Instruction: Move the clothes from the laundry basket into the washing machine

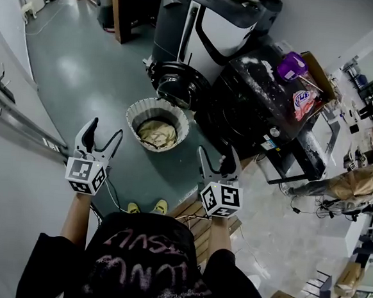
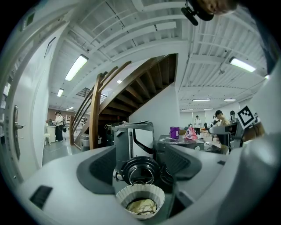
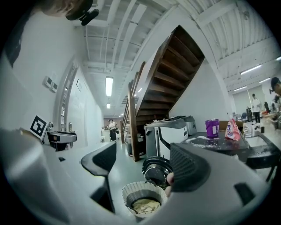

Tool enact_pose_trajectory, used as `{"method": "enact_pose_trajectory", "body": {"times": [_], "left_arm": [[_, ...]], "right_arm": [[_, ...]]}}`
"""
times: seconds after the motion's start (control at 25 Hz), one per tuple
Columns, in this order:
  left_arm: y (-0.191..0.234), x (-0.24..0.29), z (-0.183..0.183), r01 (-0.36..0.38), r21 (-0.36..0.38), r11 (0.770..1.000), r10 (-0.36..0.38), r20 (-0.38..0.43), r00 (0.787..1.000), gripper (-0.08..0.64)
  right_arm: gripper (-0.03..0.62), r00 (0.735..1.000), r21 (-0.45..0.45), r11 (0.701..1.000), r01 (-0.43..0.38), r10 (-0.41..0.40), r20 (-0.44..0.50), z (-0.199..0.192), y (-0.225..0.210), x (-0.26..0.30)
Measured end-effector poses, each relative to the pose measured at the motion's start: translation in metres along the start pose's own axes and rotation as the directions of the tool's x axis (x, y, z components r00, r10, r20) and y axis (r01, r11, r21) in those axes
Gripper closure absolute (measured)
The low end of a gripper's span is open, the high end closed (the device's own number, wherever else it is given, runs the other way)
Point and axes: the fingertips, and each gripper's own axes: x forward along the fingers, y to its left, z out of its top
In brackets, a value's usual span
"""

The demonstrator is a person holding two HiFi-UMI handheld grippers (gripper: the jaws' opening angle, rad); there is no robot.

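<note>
Clothes [image 1: 157,133], pale, heaped in laundry basket [image 1: 133,112] on floor [image 1: 83,73], just beside open door [image 1: 175,83] of washing machine [image 1: 257,102]. Held left gripper [image 1: 106,129] and right gripper [image 1: 218,151] short of basket, jaws spread wide, nothing between. Judged nothing loaded as yet; whole pile left to move.

The clothes [image 1: 157,134] lie as one pale heap deep in the laundry basket [image 1: 135,117]; how many pieces there are cannot be told. The washing machine [image 1: 260,109] shows its open door [image 1: 174,84], but the drum's inside is dark and hidden. In the right gripper view, one jaw of the right gripper [image 3: 144,163] covers the machine's front. Print on the pink bag [image 1: 302,103], near an edge of the machine's top, is too small to read. The torso [image 1: 145,264] is cut by the bottom edge and hides all but the toes of the yellow shoes [image 1: 147,207]. A second person [image 1: 351,185] is cut by the right edge.
</note>
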Motion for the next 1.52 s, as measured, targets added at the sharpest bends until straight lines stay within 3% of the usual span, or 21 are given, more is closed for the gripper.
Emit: {"method": "enact_pose_trajectory", "body": {"times": [0.4, 1.0, 1.52], "left_arm": [[-0.01, 0.006, -0.007, 0.001, 0.002, 1.0, -0.001, -0.029, 1.0, 0.213], [-0.037, 0.055, -0.002, -0.025, 0.041, 0.999, 0.027, -0.045, 0.999, 0.213], [-0.01, 0.126, -0.011, 0.035, 0.029, 0.999, -0.033, -0.064, 0.997, 0.213]], "right_arm": [[0.212, 1.0, 0.02, 1.0, -0.015, 0.015, -0.004, -0.008, -0.014, 0.001], [0.213, 0.996, 0.065, 0.994, -0.083, 0.084, -0.013, -0.019, -0.066, 0.044], [0.215, 0.998, 0.062, 0.997, -0.042, 0.044, -0.035, -0.026, -0.082, 0.104]]}}
